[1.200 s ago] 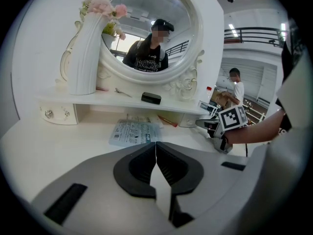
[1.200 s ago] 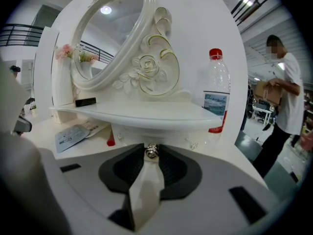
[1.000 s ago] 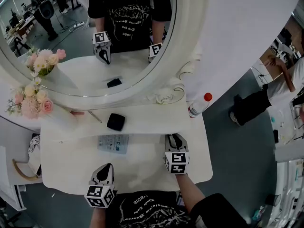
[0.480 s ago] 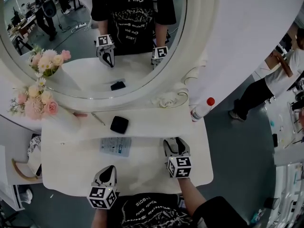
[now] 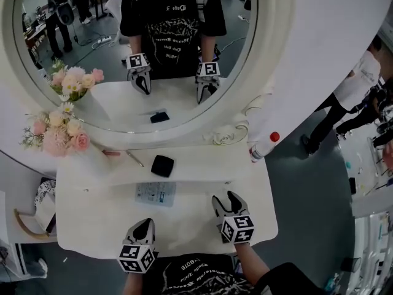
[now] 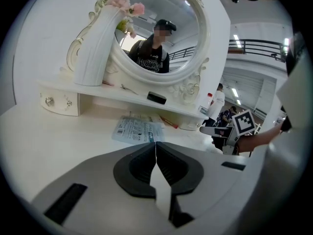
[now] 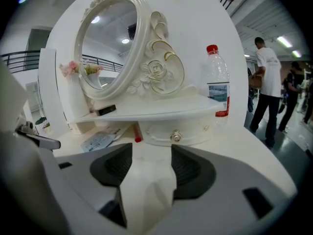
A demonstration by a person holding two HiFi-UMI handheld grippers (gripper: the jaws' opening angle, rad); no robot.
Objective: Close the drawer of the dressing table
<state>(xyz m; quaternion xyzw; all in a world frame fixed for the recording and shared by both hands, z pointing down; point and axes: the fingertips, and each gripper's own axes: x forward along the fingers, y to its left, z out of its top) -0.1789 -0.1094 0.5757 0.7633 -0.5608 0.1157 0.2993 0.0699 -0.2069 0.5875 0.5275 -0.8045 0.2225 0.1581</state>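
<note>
The white dressing table (image 5: pixel 92 226) has a small curved drawer (image 7: pixel 182 133) with a metal knob under the right end of its shelf. The drawer's front sits in line with the shelf edge. My right gripper (image 7: pixel 151 148) points at that knob from a short way off. Its jaws have just been opening and stand open with nothing between them. In the head view the right gripper (image 5: pixel 228 196) hovers over the tabletop near the right front. My left gripper (image 5: pixel 143 223) rests at the front edge, and the left gripper (image 6: pixel 155 143) is shut on nothing.
On the shelf lie a black compact (image 5: pixel 163 165) and a thin pen (image 5: pixel 135 158). A leaflet (image 5: pixel 155 193) lies on the tabletop and a red stick (image 7: pixel 137 132) beside the drawer. A red-capped bottle (image 7: pixel 217 87) stands at the right end, flowers (image 5: pixel 58 134) at the left. People stand beyond.
My right gripper has drawn back from the shelf's right end toward the person, and its jaws have spread apart. The left gripper has stayed at the front edge.
</note>
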